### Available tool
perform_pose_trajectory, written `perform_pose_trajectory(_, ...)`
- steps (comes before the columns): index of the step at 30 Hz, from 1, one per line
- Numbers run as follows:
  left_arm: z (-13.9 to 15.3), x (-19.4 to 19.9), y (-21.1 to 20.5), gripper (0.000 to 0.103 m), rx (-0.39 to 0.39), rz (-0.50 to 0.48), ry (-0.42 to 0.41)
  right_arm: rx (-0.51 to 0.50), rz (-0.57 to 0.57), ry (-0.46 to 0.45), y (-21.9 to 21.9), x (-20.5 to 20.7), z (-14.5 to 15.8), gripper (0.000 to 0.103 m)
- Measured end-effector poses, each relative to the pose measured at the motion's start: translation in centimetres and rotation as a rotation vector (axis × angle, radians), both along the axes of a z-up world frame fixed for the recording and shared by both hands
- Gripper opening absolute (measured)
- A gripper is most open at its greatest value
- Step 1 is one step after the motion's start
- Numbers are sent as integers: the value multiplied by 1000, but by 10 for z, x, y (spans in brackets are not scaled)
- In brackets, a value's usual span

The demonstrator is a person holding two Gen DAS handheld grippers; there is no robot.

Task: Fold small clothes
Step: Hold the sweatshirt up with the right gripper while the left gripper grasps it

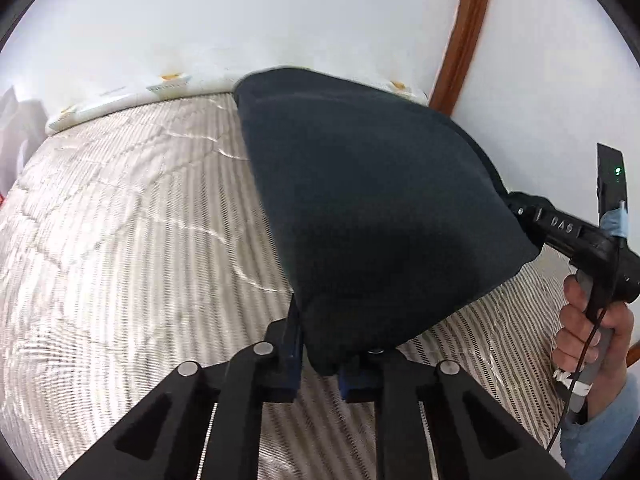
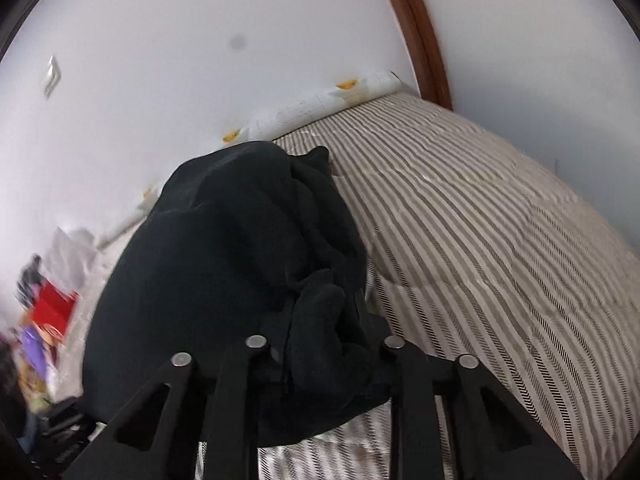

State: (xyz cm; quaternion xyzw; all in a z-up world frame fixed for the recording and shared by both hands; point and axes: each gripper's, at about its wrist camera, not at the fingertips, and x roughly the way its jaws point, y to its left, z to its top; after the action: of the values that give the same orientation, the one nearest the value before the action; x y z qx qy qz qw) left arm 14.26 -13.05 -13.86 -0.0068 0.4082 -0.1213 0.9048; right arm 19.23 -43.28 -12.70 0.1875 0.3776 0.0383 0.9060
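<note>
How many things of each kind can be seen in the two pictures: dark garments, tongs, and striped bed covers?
Dark garment: 1, held up over the bed between both tongs
Tongs: 2, the left tongs and the right tongs, each shut on the garment
Striped bed cover: 1
Total: 4

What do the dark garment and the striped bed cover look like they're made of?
Dark garment: looks like a soft knit, maybe fleece or jersey; matte, no shine, drapes in rounded folds between the left gripper and right gripper. Bed cover: woven quilted cloth with brown stripes; stitch lines pucker it, and a slight sheen suggests a synthetic blend, though I can't be sure.
</note>
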Motion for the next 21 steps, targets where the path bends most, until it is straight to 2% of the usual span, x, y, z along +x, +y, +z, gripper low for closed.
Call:
perform_pose_trajectory(2,8,-6,13,10,10,28,-28,-11,18,1,12,3,2,21)
perform_pose_trajectory(6,17,-13,51,7,-16,87,-29,69,60,13,30,8,3,20)
perform_pose_trajectory(9,20,-20,81,7,6,138,-42,79,98,10,61,15,5,20)
perform_pose_trajectory(12,20,-23,111,7,-2,179,-18,90,161,8,94,19,10,20)
perform_pose_trajectory(15,18,-24,124,7,-51,150,5,70,208,0,114,17,14,22)
perform_pose_trajectory(18,17,-29,124,9,-63,107,26,16,210,-19,109,5,22,29)
perform_pose_trajectory(21,12,-15,122,23,-81,70,52,-16,182,-52,94,-10,34,31)
